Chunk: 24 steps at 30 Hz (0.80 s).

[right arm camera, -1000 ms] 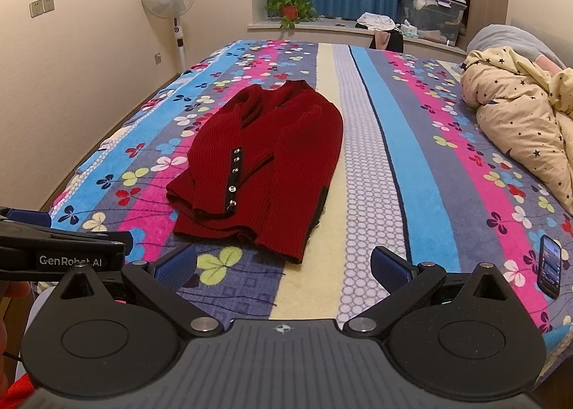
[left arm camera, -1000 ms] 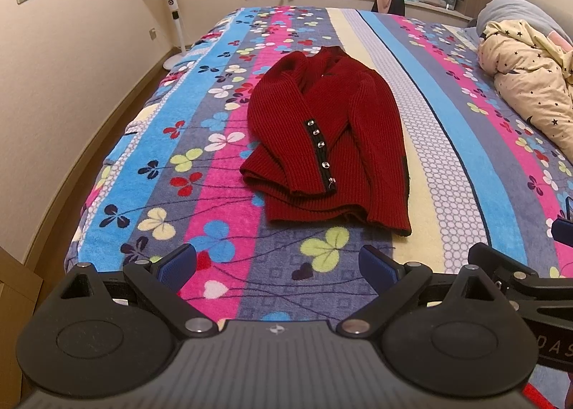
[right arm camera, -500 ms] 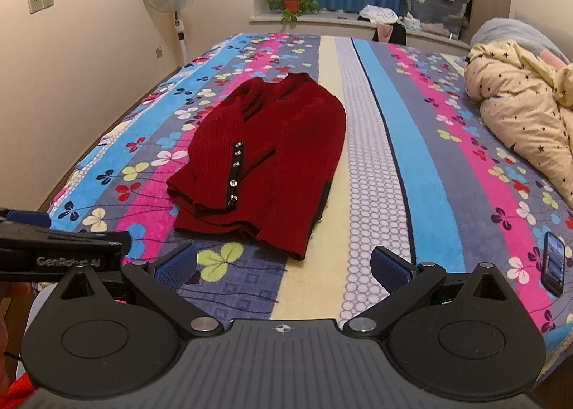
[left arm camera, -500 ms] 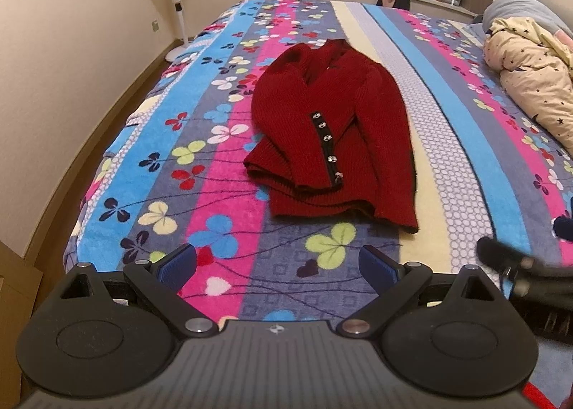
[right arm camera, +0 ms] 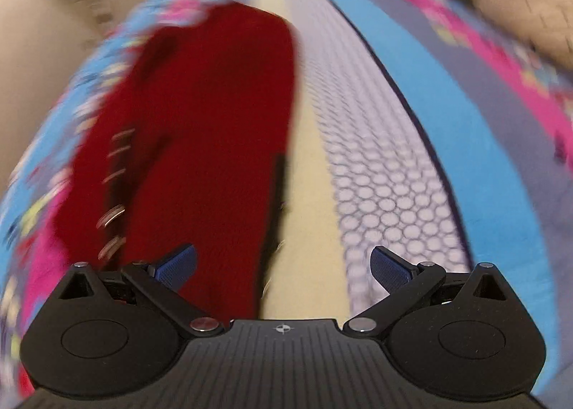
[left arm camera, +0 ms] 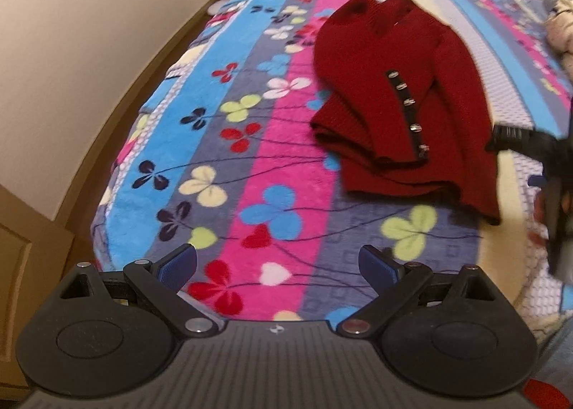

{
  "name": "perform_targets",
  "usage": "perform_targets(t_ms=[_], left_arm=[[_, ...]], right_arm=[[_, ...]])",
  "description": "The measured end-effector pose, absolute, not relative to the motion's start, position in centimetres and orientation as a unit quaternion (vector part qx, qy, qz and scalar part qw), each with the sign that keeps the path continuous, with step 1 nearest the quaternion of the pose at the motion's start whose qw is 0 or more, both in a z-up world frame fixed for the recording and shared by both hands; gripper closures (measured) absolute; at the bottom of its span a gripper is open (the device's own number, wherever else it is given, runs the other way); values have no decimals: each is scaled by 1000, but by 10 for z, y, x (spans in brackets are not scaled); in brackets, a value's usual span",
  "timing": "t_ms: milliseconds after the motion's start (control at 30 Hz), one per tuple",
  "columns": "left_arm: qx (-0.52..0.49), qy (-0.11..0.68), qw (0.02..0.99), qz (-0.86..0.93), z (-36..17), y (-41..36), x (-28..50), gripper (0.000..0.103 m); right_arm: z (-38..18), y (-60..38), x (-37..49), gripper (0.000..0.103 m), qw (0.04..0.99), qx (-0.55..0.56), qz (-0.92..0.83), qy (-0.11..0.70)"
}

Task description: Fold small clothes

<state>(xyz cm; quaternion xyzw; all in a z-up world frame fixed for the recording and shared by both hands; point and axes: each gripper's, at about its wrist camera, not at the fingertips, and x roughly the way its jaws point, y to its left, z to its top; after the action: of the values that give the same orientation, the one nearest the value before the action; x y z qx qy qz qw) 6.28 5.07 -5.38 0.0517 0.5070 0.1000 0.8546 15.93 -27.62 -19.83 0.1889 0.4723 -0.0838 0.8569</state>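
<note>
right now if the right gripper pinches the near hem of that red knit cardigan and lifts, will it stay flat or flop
The red cardigan will probably flop: its sleeve already lies in soft layered folds. The thick ribbed knit looks fairly heavy, so it should sag from one pinch. On the plush blanket it likely drags rather than slides.

Striped, clover-patterned fleece bed cover (left arm camera: 275, 173), with a dark red ribbed knit cardigan (left arm camera: 404, 94) flat on its middle.

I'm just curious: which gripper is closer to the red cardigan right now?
Right. The right gripper is over the red cardigan's near hem corner; the left gripper hangs short of it, over bare blanket.
</note>
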Motion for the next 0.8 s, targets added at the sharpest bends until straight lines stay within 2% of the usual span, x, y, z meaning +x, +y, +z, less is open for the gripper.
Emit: perform_targets(t_ms=[33, 100, 133, 167, 200, 300, 367, 467, 600, 667, 733, 800], left_arm=[[55, 511, 851, 104, -56, 51, 68, 4], [62, 518, 846, 109, -60, 50, 78, 4], [66, 521, 844, 110, -62, 48, 84, 4], [71, 525, 841, 110, -64, 46, 90, 4], [75, 527, 839, 112, -67, 44, 97, 4], [80, 528, 836, 125, -71, 41, 122, 4], [83, 519, 839, 139, -69, 40, 140, 4], [88, 508, 843, 154, -67, 36, 165, 4], [86, 500, 850, 144, -65, 24, 203, 4], [74, 496, 856, 126, -65, 18, 222, 4], [59, 498, 859, 106, -69, 12, 243, 4], [42, 506, 858, 74, -77, 3, 266, 4]], right_arm=[[-211, -282, 174, 10, 846, 223, -88, 477], [-225, -283, 191, 10, 832, 251, -97, 486], [-225, -279, 193, 24, 838, 243, -103, 477], [-223, -272, 194, 46, 847, 211, -105, 476], [-219, -266, 195, 97, 858, 167, -89, 478], [-199, -282, 191, 97, 867, 173, -29, 466], [-182, -315, 199, 97, 883, 139, -44, 445], [-155, -405, 236, 97, 905, 31, -165, 392], [-128, -542, 302, 93, 867, -7, -349, 355], [-124, -582, 303, 80, 835, 10, -411, 367], [-120, -589, 284, 37, 856, 65, -386, 336], [-127, -572, 262, 30, 878, 101, -340, 320]])
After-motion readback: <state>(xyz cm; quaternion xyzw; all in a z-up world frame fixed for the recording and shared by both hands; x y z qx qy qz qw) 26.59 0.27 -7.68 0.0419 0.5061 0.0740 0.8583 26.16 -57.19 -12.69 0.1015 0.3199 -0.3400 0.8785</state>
